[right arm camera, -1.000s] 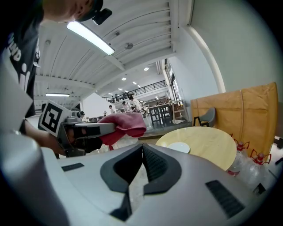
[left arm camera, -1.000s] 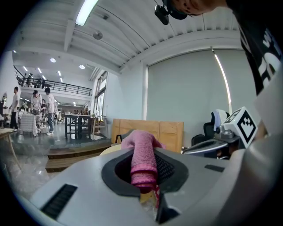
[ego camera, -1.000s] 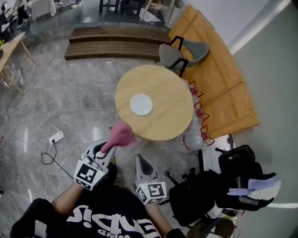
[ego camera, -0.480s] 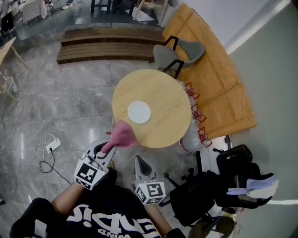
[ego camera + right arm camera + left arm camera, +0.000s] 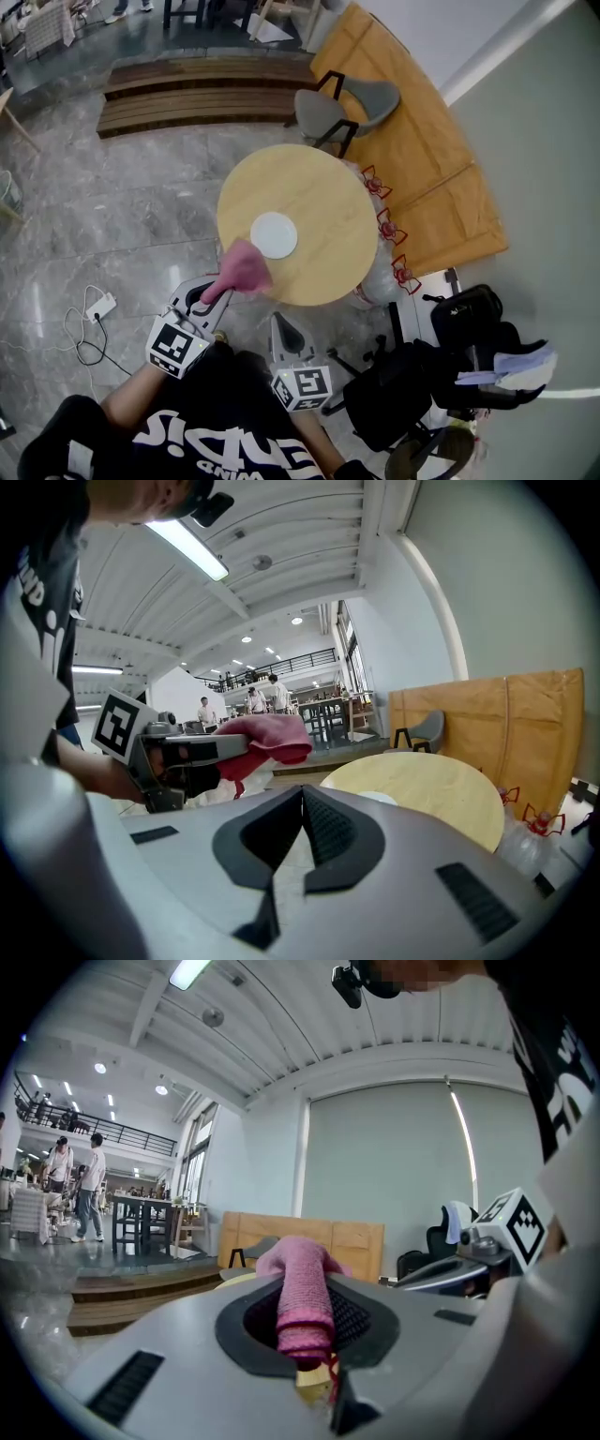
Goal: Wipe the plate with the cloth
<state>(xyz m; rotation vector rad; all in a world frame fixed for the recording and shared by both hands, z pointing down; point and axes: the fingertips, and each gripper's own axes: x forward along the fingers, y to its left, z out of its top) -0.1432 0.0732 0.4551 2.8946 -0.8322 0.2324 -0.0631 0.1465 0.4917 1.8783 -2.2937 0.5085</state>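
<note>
A white plate (image 5: 274,234) lies on the round wooden table (image 5: 319,202), left of its middle. My left gripper (image 5: 214,292) is shut on a pink cloth (image 5: 245,266), which hangs in the air beside the table's near-left edge, short of the plate. From the left gripper view the pink cloth (image 5: 302,1288) fills the gap between the jaws. My right gripper (image 5: 283,327) is held low before the table, jaws together with nothing in them. The right gripper view shows the pink cloth (image 5: 267,738), the table (image 5: 431,789) and a sliver of the plate (image 5: 379,798).
A grey chair (image 5: 339,105) stands at the table's far side. Wooden panels (image 5: 422,159) lean at the right, bagged bottles (image 5: 380,253) sit by the table's right edge. A black office chair (image 5: 450,361) is at my right, a power strip (image 5: 97,306) on the floor at left.
I have come closer to the table. The left gripper with the pink cloth has moved up toward the table's near-left edge and the plate. The right gripper has kept its place.
</note>
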